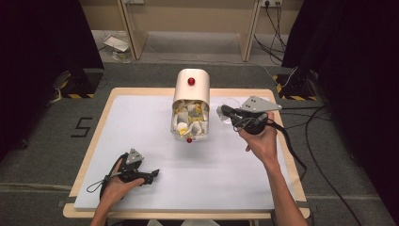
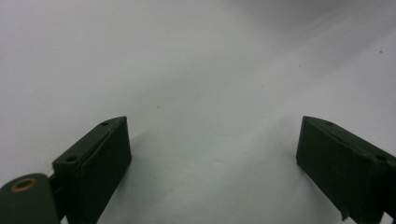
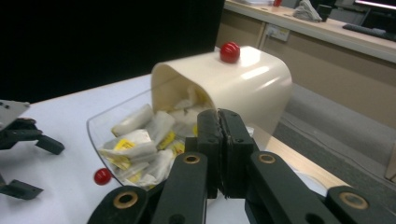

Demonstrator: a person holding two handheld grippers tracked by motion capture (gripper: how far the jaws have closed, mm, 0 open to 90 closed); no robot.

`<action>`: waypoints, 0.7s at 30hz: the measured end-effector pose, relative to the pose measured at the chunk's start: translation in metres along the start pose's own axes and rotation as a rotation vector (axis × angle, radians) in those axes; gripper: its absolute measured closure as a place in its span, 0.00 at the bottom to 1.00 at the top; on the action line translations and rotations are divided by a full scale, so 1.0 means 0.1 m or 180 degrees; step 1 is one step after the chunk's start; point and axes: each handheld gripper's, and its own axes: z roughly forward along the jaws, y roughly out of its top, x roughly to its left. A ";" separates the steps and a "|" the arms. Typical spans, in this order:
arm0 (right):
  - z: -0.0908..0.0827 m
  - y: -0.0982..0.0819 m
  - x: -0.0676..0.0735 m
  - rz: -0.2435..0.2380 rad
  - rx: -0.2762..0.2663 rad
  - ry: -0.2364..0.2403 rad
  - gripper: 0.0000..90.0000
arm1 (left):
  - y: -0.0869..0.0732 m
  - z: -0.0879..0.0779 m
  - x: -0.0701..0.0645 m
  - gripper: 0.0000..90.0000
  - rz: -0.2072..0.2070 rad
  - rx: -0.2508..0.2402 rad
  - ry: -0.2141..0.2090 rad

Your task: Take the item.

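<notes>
A cream box [image 1: 190, 87] with a red knob [image 1: 191, 81] on top lies at the back middle of the white table top [image 1: 141, 122]. Its clear front flap [image 1: 189, 132] is swung down, with a red knob [image 1: 189, 140] at its edge. Several white and yellow sachets [image 1: 188, 120] fill the opening. My right gripper [image 1: 220, 112] hovers just right of the box, shut, with nothing visible between its jaws. In the right gripper view the gripper [image 3: 219, 116] points at the sachets [image 3: 140, 140] and box [image 3: 252, 84]. My left gripper [image 1: 154, 176] rests open on the table [image 2: 212, 158].
A faint clear round thing [image 1: 230, 104] lies on the table under the right gripper. Cables [image 1: 301, 141] trail off the table's right edge. Beyond the table stand wooden furniture legs [image 1: 131, 33] and floor clutter. The left gripper [image 3: 39, 165] appears far left in the right gripper view.
</notes>
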 end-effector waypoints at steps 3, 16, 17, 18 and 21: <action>0.02 -0.05 -0.07 0.0050 0.0024 -0.0052 0.98 | 0.00 0.00 0.00 0.10 0.0003 0.0003 0.0001; 0.07 -0.17 -0.26 0.0167 0.0077 -0.0151 0.98 | 0.00 0.00 0.00 0.10 0.0017 0.0000 0.0019; 0.08 -0.18 -0.28 0.0170 0.0077 -0.0166 0.98 | 0.00 0.00 0.00 0.10 0.0017 0.0000 0.0022; 0.09 -0.19 -0.30 0.0188 0.0079 -0.0173 0.98 | 0.00 0.00 0.00 0.10 0.0018 0.0000 0.0023; 0.12 -0.22 -0.36 0.0220 0.0091 -0.0199 0.98 | 0.00 0.00 0.00 0.10 0.0021 0.0002 0.0021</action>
